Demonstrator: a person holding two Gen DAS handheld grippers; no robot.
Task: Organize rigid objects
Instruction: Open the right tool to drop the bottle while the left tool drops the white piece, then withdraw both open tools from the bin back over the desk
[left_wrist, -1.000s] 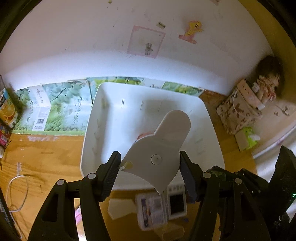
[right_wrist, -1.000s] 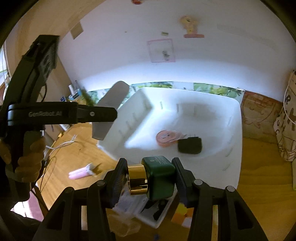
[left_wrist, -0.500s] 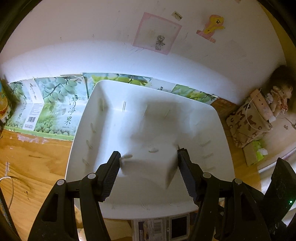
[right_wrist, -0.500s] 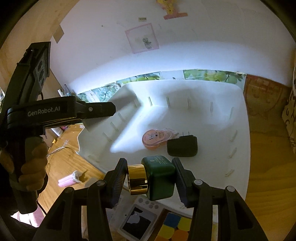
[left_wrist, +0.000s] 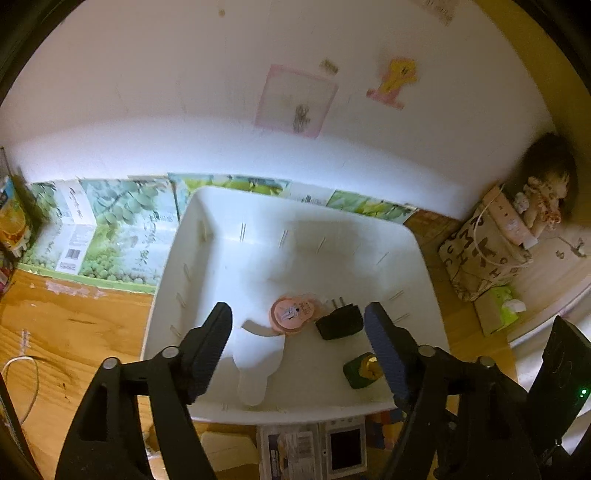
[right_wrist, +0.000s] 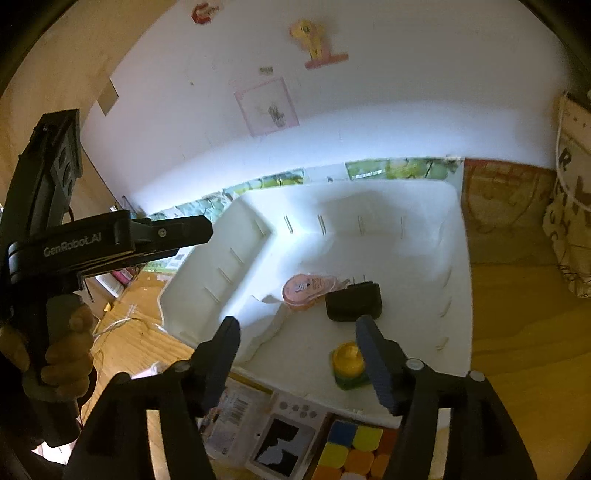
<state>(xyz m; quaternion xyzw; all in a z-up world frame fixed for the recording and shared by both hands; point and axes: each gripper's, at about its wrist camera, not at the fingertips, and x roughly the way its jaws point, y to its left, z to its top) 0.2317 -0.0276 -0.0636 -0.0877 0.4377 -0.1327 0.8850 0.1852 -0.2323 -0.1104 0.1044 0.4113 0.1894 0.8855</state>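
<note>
Your left gripper (left_wrist: 297, 334) hangs over the near half of the white plastic bin (left_wrist: 192, 236), and its jaws have just been opening: nothing is pinched, and the flat white paddle-shaped plastic piece (left_wrist: 255, 365) lies loose on the bin floor at about 6 o'clock. Your right gripper (right_wrist: 297, 350) has just been opening too, and is likewise empty; the green bottle with a gold cap (right_wrist: 349, 365) stands in the bin just inside its right-hand finger, at about 4 o'clock.

That bottle is the risk. It sits close to the finger, so pulling back carelessly could clip it and tip it onto the black plug adapter (right_wrist: 352, 301) or the round pink tape dispenser (right_wrist: 306, 291) at the bin's centre. The paddle's wide end overlaps the dispenser and may shift if nudged.

The right view shows your hand (right_wrist: 55, 354) on the other tool and a colourful puzzle cube (right_wrist: 351, 454) at 6 o'clock. Only the left view shows the doll (left_wrist: 543, 195) at 3 o'clock.
</note>
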